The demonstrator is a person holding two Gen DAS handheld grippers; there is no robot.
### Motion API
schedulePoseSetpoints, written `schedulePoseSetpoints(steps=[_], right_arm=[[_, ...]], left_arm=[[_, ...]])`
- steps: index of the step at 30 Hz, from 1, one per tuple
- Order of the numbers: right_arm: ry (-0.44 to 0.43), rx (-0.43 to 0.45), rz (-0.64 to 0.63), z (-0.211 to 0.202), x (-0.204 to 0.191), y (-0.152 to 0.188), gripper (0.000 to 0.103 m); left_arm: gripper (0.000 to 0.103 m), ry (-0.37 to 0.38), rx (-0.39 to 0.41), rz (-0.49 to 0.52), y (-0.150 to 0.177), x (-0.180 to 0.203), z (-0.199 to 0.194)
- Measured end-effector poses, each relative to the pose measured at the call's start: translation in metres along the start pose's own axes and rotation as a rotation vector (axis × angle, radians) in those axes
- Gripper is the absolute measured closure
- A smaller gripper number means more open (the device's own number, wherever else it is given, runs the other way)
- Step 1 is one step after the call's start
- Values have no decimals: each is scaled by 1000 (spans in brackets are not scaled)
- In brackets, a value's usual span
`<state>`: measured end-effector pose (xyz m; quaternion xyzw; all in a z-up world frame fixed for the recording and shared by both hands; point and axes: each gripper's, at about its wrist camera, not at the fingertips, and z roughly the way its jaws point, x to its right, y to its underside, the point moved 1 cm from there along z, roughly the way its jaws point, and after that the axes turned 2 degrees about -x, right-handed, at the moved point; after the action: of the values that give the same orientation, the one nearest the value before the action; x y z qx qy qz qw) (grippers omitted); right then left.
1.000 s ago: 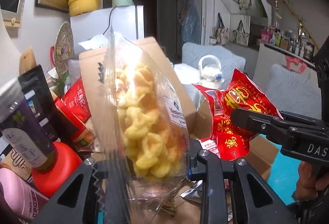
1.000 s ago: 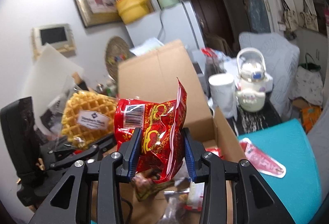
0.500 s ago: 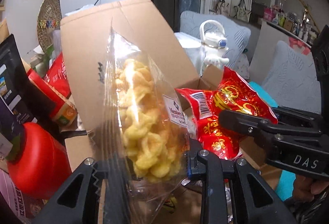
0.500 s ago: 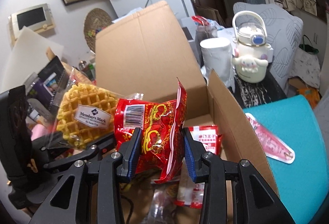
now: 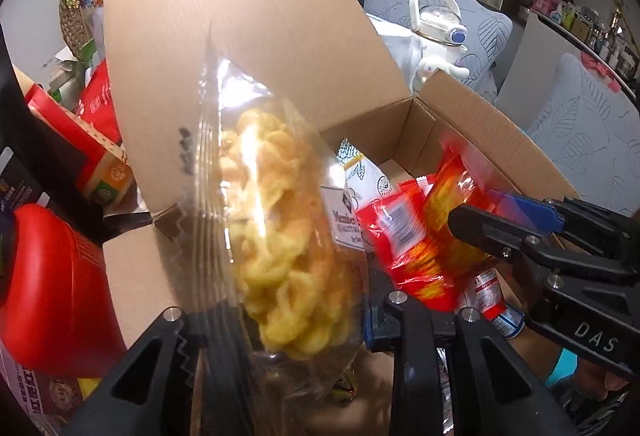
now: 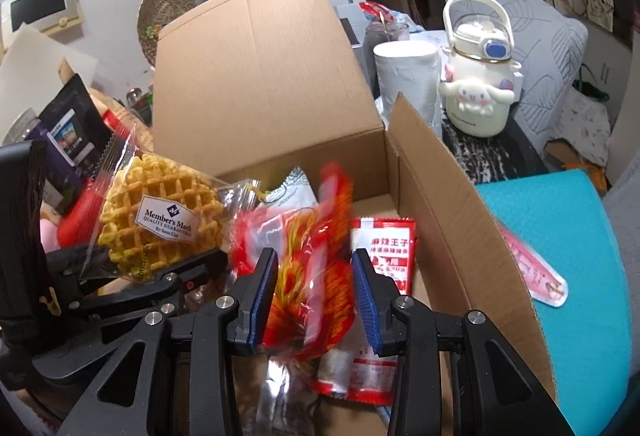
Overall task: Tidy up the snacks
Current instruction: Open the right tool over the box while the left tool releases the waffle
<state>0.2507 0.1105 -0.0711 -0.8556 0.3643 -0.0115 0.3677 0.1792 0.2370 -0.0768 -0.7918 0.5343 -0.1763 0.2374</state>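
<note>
My left gripper [image 5: 292,316] is shut on a clear bag with a yellow waffle [image 5: 276,232], held over the left side of an open cardboard box [image 5: 256,36]; the waffle bag also shows in the right wrist view [image 6: 160,216]. My right gripper [image 6: 316,296] has its jaws spread. The red snack packet [image 6: 312,268] is blurred between them, over the box. The same red packet [image 5: 424,232] and the right gripper [image 5: 532,232] show in the left wrist view. Several snack packets lie in the box [image 6: 260,84].
A red bottle [image 5: 48,292] and boxed goods crowd the left. A white kettle-shaped jug [image 6: 478,84] and a white roll [image 6: 406,76] stand behind the box. A teal mat [image 6: 556,248] with a pink packet [image 6: 536,268] lies to the right.
Both grippers have come down and forward over the open box. My right gripper's jaws have spread and the red packet now blurs between them. My left gripper still grips the waffle bag.
</note>
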Motion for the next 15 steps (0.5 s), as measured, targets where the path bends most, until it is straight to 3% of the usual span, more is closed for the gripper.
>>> schedulePoseSetpoints(steps=[9, 15], right_arm=[[30, 7, -14, -3, -2, 1, 65], [63, 8, -14, -7, 0, 1, 65]], left_arm=[[68, -15, -15, 40, -1, 10, 6], [48, -26, -18, 111, -1, 26, 7]])
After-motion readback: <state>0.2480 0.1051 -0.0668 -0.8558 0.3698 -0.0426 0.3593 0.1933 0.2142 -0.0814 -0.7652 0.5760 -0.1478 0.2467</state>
